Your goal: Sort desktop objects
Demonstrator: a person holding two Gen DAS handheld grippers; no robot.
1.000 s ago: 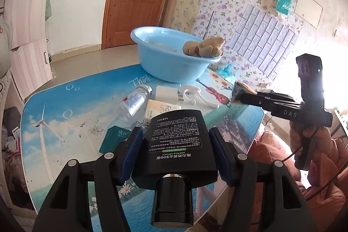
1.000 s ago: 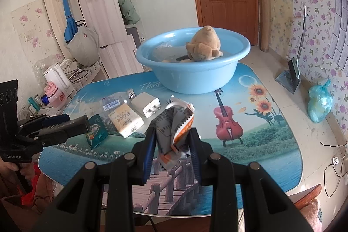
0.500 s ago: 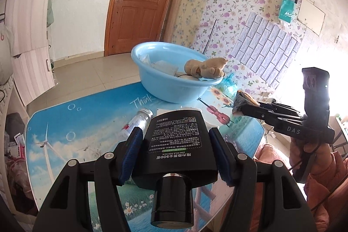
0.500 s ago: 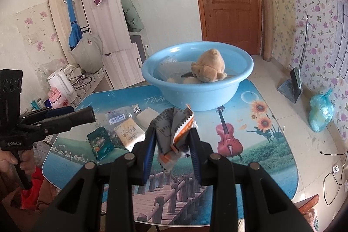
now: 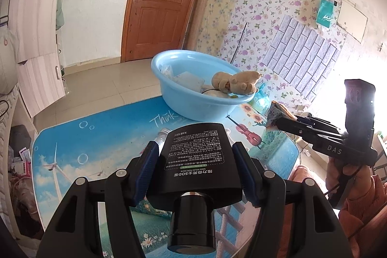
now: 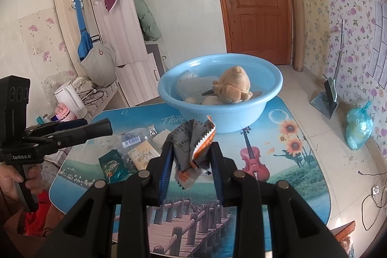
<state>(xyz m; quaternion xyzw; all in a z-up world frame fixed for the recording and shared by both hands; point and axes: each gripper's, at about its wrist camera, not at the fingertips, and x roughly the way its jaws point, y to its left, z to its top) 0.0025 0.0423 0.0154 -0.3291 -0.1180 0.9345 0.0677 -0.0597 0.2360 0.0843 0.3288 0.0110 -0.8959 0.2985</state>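
Black flat lotion bottle (image 5: 197, 161), cap toward the camera, is clamped between the left gripper (image 5: 196, 169) fingers above the counter (image 5: 101, 127); the right gripper (image 6: 191, 161) fingers pinch a crumpled grey-and-orange snack wrapper (image 6: 191, 146). Beyond stands the light-blue plastic basin (image 6: 241, 115) holding a tan plush bear (image 6: 233, 88)

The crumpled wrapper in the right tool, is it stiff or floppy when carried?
Probably floppy: the wrapper is creased and its lower end hangs loose under the right tool. Likely very light, so it may flutter or slip.
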